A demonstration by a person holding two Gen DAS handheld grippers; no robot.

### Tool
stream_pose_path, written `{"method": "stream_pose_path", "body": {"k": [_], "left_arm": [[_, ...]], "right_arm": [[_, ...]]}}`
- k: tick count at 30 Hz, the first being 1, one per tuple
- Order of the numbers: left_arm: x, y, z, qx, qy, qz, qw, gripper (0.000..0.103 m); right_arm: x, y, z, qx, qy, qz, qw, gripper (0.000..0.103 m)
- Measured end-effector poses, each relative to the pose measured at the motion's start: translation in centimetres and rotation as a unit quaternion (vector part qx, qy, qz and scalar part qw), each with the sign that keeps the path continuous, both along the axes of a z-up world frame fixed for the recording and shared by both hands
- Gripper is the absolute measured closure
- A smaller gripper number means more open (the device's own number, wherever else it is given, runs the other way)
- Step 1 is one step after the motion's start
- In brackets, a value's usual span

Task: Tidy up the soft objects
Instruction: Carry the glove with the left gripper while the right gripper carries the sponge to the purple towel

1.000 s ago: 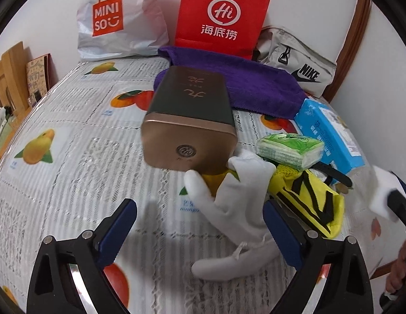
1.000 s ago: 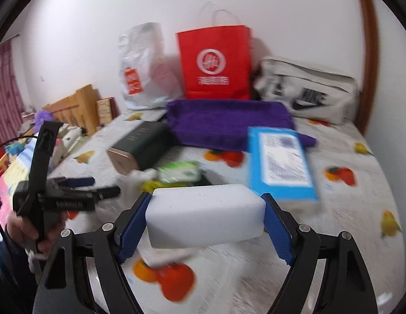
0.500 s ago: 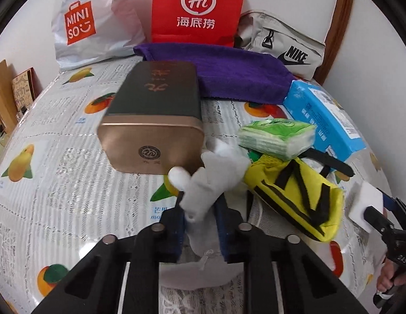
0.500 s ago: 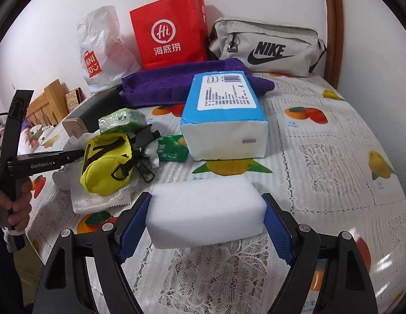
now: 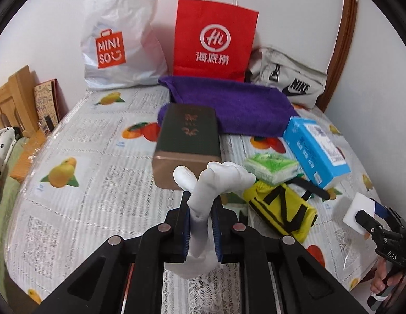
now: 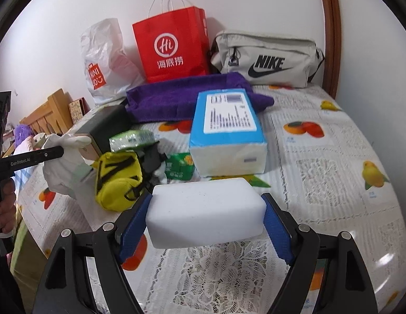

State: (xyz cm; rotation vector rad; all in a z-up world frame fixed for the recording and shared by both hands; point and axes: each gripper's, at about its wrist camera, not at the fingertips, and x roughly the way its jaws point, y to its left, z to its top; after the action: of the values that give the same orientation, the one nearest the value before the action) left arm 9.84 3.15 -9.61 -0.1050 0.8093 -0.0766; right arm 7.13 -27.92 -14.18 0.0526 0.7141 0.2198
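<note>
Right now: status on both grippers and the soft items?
Left gripper just closed on white glove, lifted. Right gripper clamps white sponge block. Yellow pouch and tissue packs crowd the table ahead.

A: Colours, quick?
B: Glove (image 5: 203, 204) white. Sponge block (image 6: 205, 210) white. Pouch (image 5: 281, 209) yellow w/ black stripes. Towel (image 5: 237, 107) purple.
A: Boxes, bags?
B: Tin (image 5: 188, 141) dk green, copper end. Tissue box (image 6: 226, 128) blue/white. Paper bag (image 5: 214, 39) red, white logo. Tablecloth (image 5: 85, 183) white, fruit print.
</note>
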Motion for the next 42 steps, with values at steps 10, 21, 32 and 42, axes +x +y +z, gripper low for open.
{"method": "stream_pose_path", "body": {"k": [10,21,32,42], "left_arm": [[-0.1,0.9,3.7,-0.005,-0.025,0.016,0.9996,0.089],[2.7,1.4,7.4,-0.007,-0.039,0.026,0.9989,0.089],[9.3,1.3,9.2,-0.027,-0.040,0.032,0.9983,0.089],[16.0,0.8,7.8,-0.041,-0.022,0.030,0.9984,0.089]], "right_arm": [[0.1,-0.2,3.9,-0.009,-0.030,-0.011,0.999,0.022],[4.9,1.3,8.0,-0.030,-0.057,0.007,0.998,0.022],[14.0,2.8,9.3,-0.027,-0.048,0.027,0.998,0.021],[22.8,3.2,6.8,-0.022,-0.004,0.028,0.999,0.021]]}}
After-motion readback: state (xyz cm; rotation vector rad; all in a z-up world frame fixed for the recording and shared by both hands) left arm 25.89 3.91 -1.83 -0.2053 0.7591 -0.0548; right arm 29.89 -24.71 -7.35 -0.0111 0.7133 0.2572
